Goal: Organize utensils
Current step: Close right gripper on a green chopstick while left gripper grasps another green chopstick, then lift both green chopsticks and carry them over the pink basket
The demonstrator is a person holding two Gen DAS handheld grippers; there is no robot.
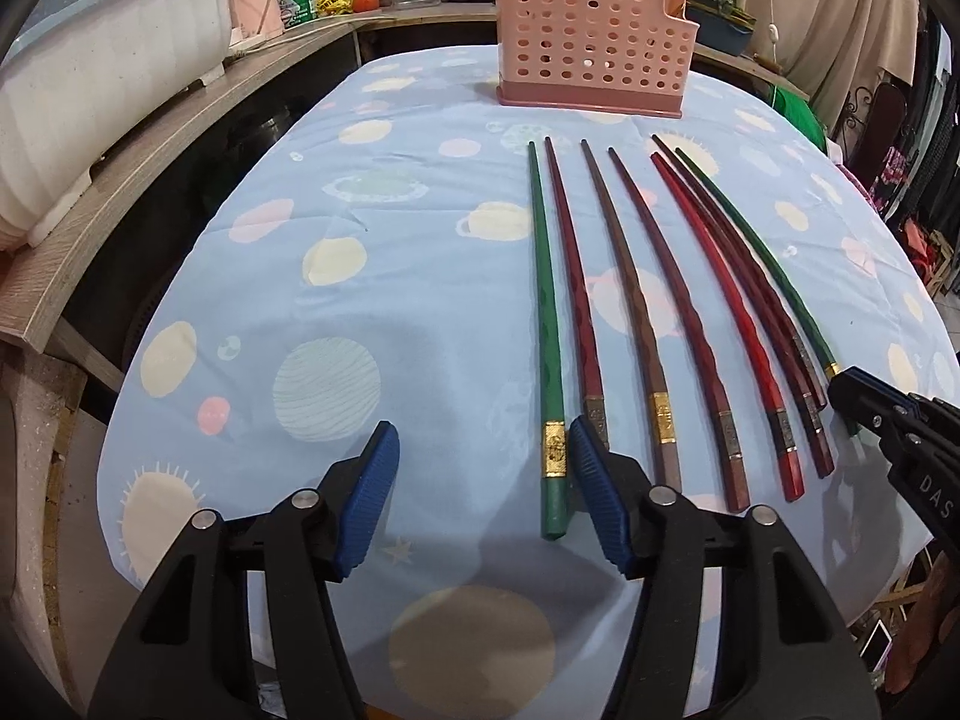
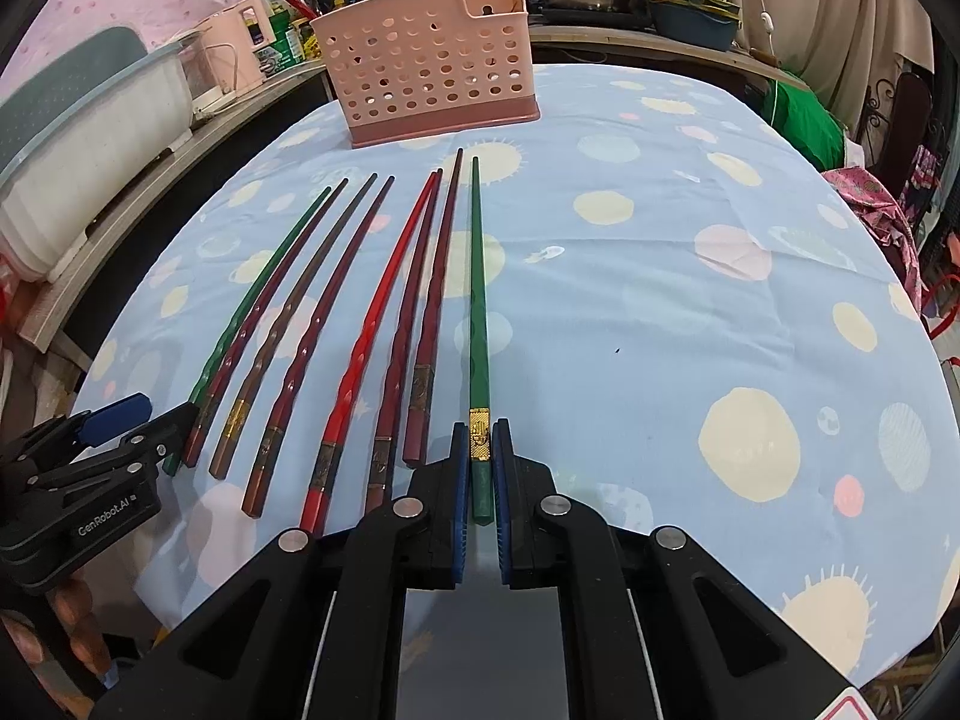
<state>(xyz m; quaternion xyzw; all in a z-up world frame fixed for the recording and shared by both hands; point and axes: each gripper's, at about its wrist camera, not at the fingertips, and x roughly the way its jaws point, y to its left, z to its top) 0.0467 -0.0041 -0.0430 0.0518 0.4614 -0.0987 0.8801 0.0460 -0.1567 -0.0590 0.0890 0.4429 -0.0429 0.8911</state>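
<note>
Several chopsticks lie side by side on the blue tablecloth [image 1: 420, 312], thick ends toward me. My left gripper [image 1: 483, 450] is open, its right finger beside the thick end of the leftmost green chopstick [image 1: 547, 324], which lies between the fingers. My right gripper [image 2: 480, 450] is shut on the thick end of the rightmost green chopstick [image 2: 478, 300], which lies on the cloth. The right gripper also shows in the left wrist view [image 1: 864, 402]. The left gripper shows in the right wrist view [image 2: 150, 414]. A pink perforated utensil holder [image 1: 591, 39] stands at the far side, also seen in the right wrist view [image 2: 429, 66].
Red, dark red and brown chopsticks [image 1: 630, 300] lie between the two green ones. A white dish rack [image 1: 90, 90] sits on a wooden counter [image 1: 150, 180] at left. Pots and bottles stand behind the table. The table edge [image 1: 138, 396] drops off at left.
</note>
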